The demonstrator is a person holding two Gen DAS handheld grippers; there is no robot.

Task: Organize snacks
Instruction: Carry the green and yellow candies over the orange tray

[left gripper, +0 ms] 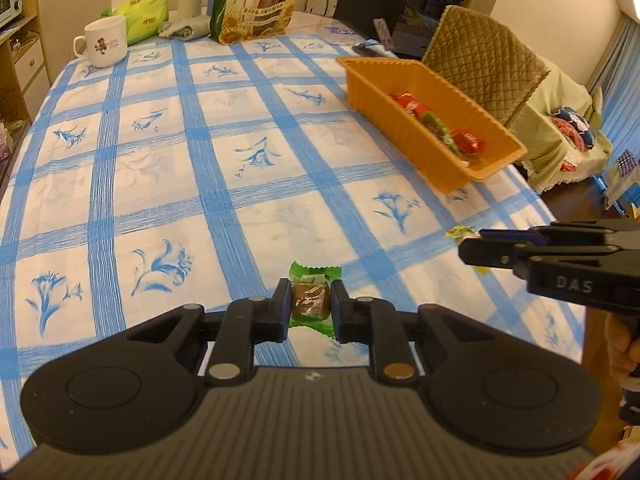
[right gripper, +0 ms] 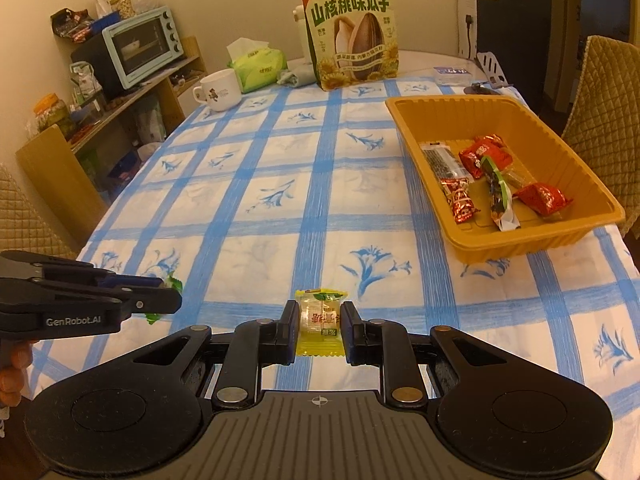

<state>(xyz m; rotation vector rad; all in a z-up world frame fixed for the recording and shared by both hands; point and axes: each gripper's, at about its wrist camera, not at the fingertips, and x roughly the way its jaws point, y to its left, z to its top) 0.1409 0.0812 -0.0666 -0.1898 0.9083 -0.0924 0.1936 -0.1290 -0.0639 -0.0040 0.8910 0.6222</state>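
Left tongs (left gripper: 310, 308): clenched on a green candy (left gripper: 312, 300); the pads press its brown middle from both sides, and the green wrapper ends stick out ahead of and behind the fingers. It is held clear above the cloth.
Right tongs (right gripper: 320, 330): clenched on a yellow candy (right gripper: 320, 322), gripped across its width, the crimped ends showing ahead of and behind the pads. Also held above the cloth.
Tongs to each other: side by side and apart; in the left view the right tongs come in from the right edge, and in the right view the left tongs come in from the left edge with green wrapper at the tip.
Cloth (left gripper: 224, 168): blue-and-white check with blue flowers, spread under both tongs.
Tray (right gripper: 516, 240): orange, ahead and to the right of both tongs, resting on the cloth. Inside lie red-wrapped sweets (right gripper: 542, 198), a green-edged packet (right gripper: 498, 190) and a dark bar (right gripper: 442, 160).
Mug (right gripper: 218, 90): white, far ahead and left of the tongs.
Tissue pack (right gripper: 258, 64): green, just behind the mug.
Seed bag (right gripper: 352, 36): standing upright at the far end, straight ahead.
Chair (left gripper: 484, 64): quilted back, beyond the tray.
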